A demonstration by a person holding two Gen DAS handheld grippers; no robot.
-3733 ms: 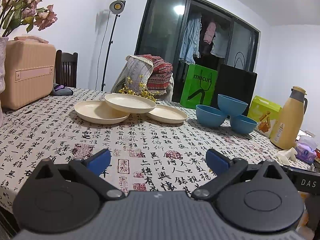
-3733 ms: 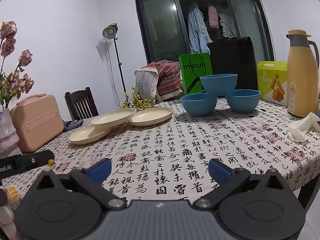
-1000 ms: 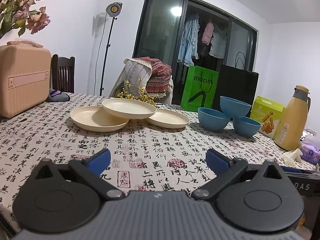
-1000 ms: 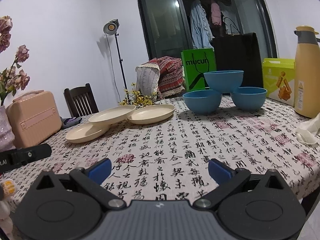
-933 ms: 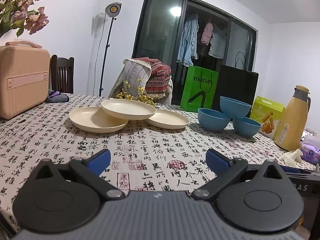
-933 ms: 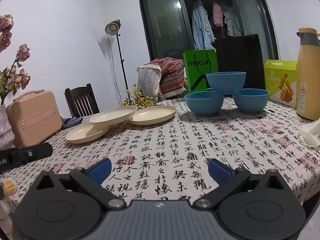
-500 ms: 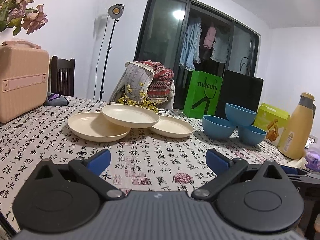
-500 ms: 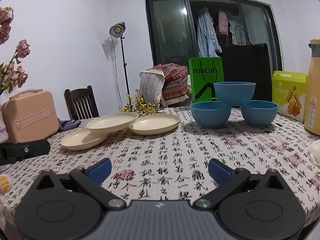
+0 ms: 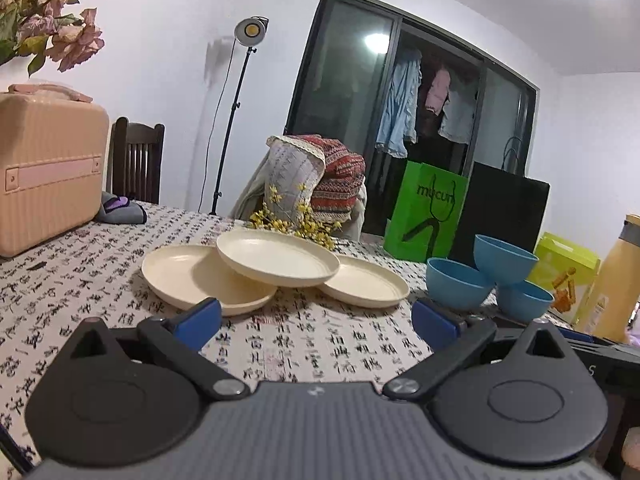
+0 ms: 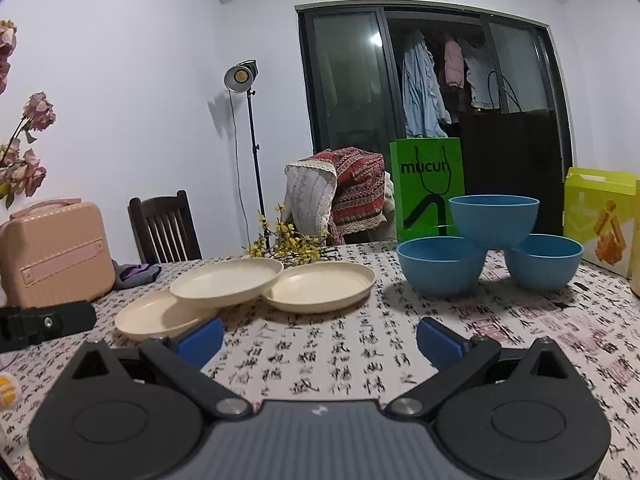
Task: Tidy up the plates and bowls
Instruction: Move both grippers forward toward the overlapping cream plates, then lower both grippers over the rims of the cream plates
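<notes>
Both tools are held low over the calligraphy-printed tablecloth, nothing gripped. The left gripper is spread wide, blue-padded fingers well apart and empty; the same wide, empty gap is shown by the right gripper. Ahead, three cream round plates are seen in a loose pile: the middle one is propped on the rims of the two flanking it. To their right, three blue plastic bowls are stacked as a pyramid, one perched on the rims of the two below. Behind them a green paper bag is stood upright, and a peach hard case is parked at the far left.
</notes>
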